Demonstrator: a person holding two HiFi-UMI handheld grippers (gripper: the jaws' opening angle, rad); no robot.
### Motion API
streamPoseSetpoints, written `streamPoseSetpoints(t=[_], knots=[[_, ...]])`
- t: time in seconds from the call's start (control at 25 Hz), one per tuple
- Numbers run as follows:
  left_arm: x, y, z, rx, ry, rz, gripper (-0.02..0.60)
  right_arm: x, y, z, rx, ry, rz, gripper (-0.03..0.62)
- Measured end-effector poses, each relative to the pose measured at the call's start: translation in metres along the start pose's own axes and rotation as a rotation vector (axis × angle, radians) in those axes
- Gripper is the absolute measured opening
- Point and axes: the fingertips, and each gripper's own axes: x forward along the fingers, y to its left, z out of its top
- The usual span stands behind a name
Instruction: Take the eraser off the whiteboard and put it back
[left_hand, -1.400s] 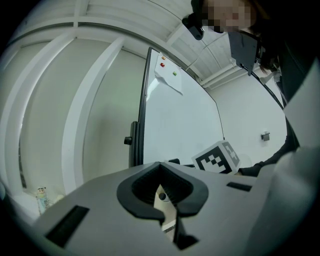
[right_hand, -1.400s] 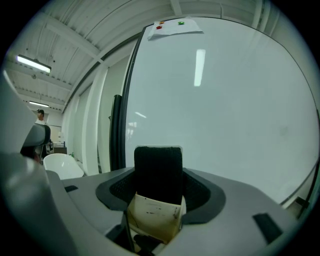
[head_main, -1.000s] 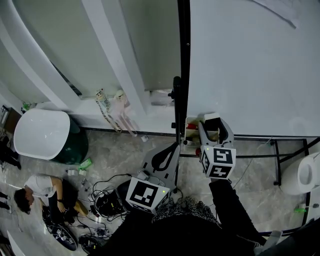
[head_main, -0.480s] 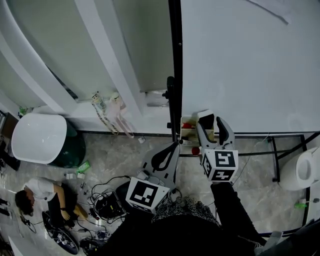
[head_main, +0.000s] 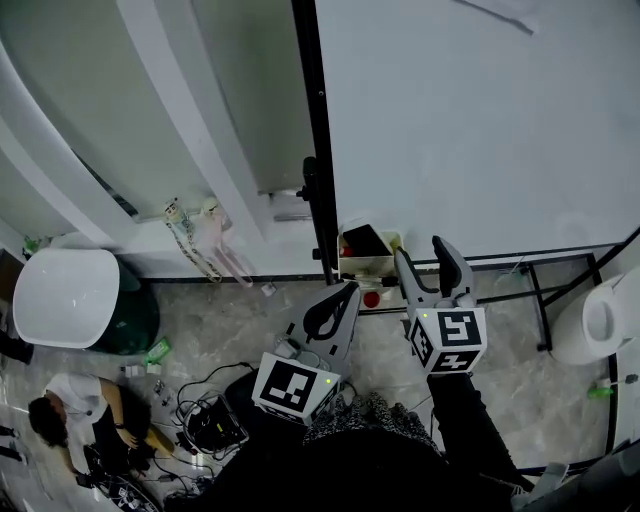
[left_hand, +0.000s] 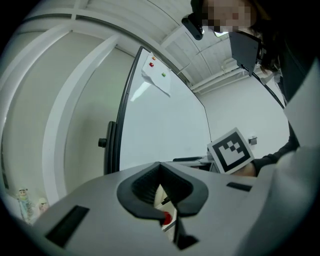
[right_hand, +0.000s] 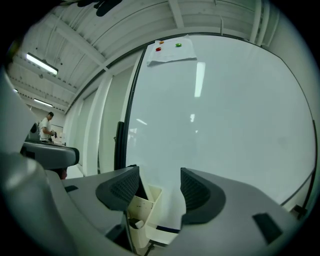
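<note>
Head view: eraser back in holder, spill risk

Whiteboard (head_main: 470, 120), upper right. Right claw (head_main: 421, 250), centre, jaws apart, empty. Left claw (head_main: 351, 289), lower centre, jaws together. Cream holder (head_main: 352, 266) at board's lower-left corner. Dark eraser (head_main: 368, 240) tilted inside; a careless right-claw swing could tip it out.

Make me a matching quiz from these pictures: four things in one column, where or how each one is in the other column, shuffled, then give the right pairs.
Things
1. left gripper
2. right gripper
3. sheet of paper
4. cream holder

Places and states
A. at the top of the whiteboard, under a red magnet and a green magnet
B. jaws apart, gripping nothing
C. at the whiteboard's lower left corner
D. jaws together

Pairs: 1-D, 2-B, 3-A, 4-C
</note>
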Motion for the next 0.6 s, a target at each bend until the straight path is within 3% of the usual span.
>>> streamPoseSetpoints(t=[0.44, 0.6], knots=[[0.004, -0.010, 0.004, 0.002, -0.012, -0.025, 0.002, -0.028, -0.006, 0.000, -0.007, 0.007, -0.008, 0.267], [0.001, -0.013, 0.004, 0.005, -0.016, -0.031, 0.002, -0.040, -0.002, 0.001, -0.020, 0.003, -0.009, 0.210]])
